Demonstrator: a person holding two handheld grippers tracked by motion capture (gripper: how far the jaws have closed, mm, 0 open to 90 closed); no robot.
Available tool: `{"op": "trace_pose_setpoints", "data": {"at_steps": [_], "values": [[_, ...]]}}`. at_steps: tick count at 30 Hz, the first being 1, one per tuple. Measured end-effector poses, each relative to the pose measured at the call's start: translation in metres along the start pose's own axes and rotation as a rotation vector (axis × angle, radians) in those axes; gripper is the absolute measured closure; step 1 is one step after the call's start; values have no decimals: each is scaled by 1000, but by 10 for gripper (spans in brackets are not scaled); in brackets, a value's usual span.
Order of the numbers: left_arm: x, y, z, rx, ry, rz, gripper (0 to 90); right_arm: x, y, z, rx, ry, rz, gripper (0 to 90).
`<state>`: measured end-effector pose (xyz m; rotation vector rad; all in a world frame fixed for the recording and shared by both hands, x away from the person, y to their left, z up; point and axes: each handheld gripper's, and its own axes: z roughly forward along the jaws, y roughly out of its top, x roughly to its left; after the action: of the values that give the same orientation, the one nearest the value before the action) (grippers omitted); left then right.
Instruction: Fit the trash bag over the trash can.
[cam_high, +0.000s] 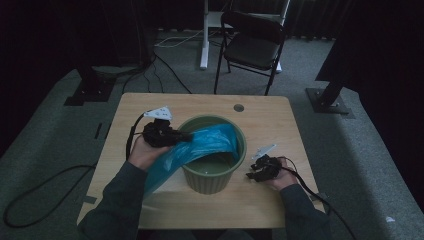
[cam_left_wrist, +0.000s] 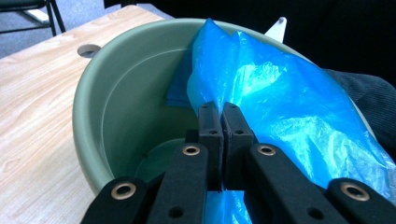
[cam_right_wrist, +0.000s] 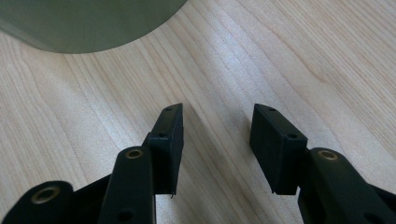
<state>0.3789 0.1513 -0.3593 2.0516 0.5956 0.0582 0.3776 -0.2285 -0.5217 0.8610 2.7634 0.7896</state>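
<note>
Blue bag (cam_high: 200, 147) is pinched in the left hand-held gripper (cam_high: 186, 136) over the green bin (cam_high: 239, 131); right hand-held gripper (cam_high: 250, 175) gapes.

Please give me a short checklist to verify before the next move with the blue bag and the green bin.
1. Left tongs are shut on the blue bag: ok.
2. Bag reaches into the green bin: ok, one part lies over the rim and inside.
3. Bag mouth is spread around the whole rim: not ok, most of the bag hangs outside toward the person.
4. Right tongs are open and free: ok, above bare table.
5. Bin stands upright: ok.
6. Bag is free of tears: cannot tell.
</note>
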Motion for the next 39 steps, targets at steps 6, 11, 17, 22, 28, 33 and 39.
{"op": "trace_pose_setpoints", "data": {"at_steps": [6, 11, 17, 22, 28, 33, 39], "values": [[-3, 3, 9, 25, 12, -8, 875, 0, 0, 0, 0, 1, -1, 538], [-5, 4, 15, 34, 21, -12, 866, 0, 0, 0, 0, 0, -1, 538], [-8, 2, 20, 31, 30, -8, 858, 0, 0, 0, 1, 1, -1, 538], [-8, 3, 19, 20, 24, -10, 835, 0, 0, 0, 0, 0, -1, 538], [-10, 4, 11, -22, 12, -5, 784, 0, 0, 0, 0, 0, -1, 538], [-11, 5, 5, -41, 11, 1, 761, 0, 0, 0, 0, 0, -1, 537], [-13, 6, -4, -71, 15, 14, 743, 0, 0, 0, 0, 0, -1, 537]]}}
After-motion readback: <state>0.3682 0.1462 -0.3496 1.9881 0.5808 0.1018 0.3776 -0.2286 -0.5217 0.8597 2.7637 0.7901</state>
